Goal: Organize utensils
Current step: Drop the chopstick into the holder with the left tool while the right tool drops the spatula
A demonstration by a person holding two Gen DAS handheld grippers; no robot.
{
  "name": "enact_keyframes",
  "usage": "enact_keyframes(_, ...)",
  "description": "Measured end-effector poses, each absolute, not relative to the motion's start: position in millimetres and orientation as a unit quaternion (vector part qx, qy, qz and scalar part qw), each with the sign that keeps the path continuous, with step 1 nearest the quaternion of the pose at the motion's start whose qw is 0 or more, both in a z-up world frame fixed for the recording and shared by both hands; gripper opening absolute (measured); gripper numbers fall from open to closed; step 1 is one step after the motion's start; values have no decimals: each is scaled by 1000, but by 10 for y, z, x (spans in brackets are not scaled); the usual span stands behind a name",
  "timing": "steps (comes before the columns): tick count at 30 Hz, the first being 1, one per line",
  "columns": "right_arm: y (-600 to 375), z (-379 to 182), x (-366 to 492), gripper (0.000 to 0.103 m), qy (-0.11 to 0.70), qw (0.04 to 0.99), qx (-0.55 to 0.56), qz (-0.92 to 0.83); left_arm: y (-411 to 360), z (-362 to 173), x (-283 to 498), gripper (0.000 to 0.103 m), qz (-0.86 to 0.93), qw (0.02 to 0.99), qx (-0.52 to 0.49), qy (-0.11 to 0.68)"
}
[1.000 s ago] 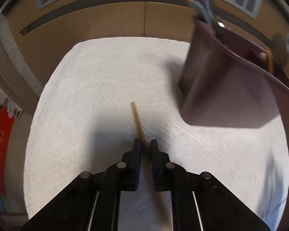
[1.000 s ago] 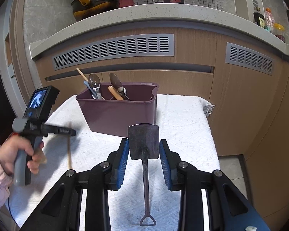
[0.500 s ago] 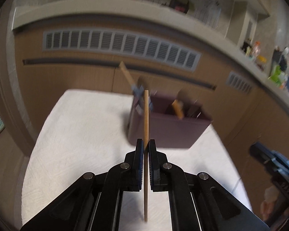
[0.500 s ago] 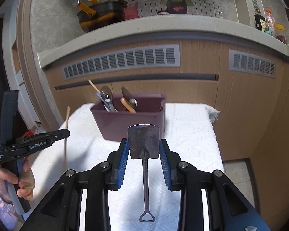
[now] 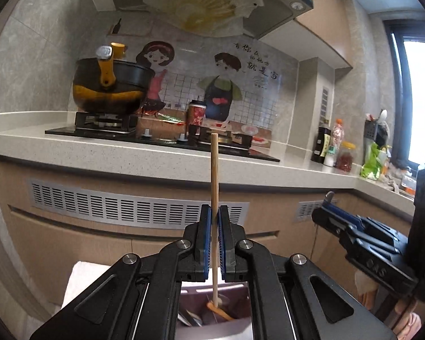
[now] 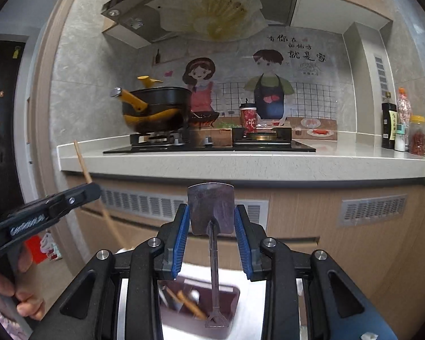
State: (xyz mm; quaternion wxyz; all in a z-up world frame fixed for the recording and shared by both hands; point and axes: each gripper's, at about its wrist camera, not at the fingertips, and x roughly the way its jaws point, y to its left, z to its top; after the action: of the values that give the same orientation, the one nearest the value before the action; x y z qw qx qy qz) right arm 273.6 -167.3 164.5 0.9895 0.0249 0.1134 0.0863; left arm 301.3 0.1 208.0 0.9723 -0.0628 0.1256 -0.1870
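My left gripper (image 5: 214, 215) is shut on a wooden chopstick (image 5: 214, 170), held upright; its lower end hangs over the purple utensil bin (image 5: 212, 306) below. My right gripper (image 6: 211, 218) is shut on a small metal shovel-shaped spatula (image 6: 211, 209), blade up, its handle end hanging over the purple bin (image 6: 229, 325). The bin holds spoons and a wooden-handled utensil (image 6: 188, 303). The left gripper (image 6: 90, 194) with the chopstick (image 6: 82, 161) also shows at the left of the right wrist view. The right gripper (image 5: 330, 215) shows at the right of the left wrist view.
The bin stands on a white cloth (image 5: 82, 280) in front of wooden cabinets with vent grilles (image 5: 127, 206). Above is a counter (image 5: 127, 150) with a stove, a black and yellow pot (image 5: 110, 90), a red cup (image 6: 248, 119) and bottles (image 6: 402, 124).
Both grippers have risen and moved over the bin, so the bin now sits below them. The chopstick went from lying low by the cloth to upright above the bin.
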Motion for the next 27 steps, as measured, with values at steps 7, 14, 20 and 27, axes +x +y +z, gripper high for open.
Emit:
enact_keyframes(7,-1602,1461,3171,29,136,987,22,84,31,1780,3391,5,-186,967,-72,158)
enact_keyframes(14,-1495,1211,3384,29,153,985,8,84,82,1516,3540,5,-185,964,-72,177)
enact_keyframes(20,-1440,897,3506,29,180,980,12,82,99,1220,3640,5,-183,958,-79,206)
enact_keyframes(27,-1437,417,3588,29,232,968,36,92,-3,721,3724,6,-192,941,-72,270)
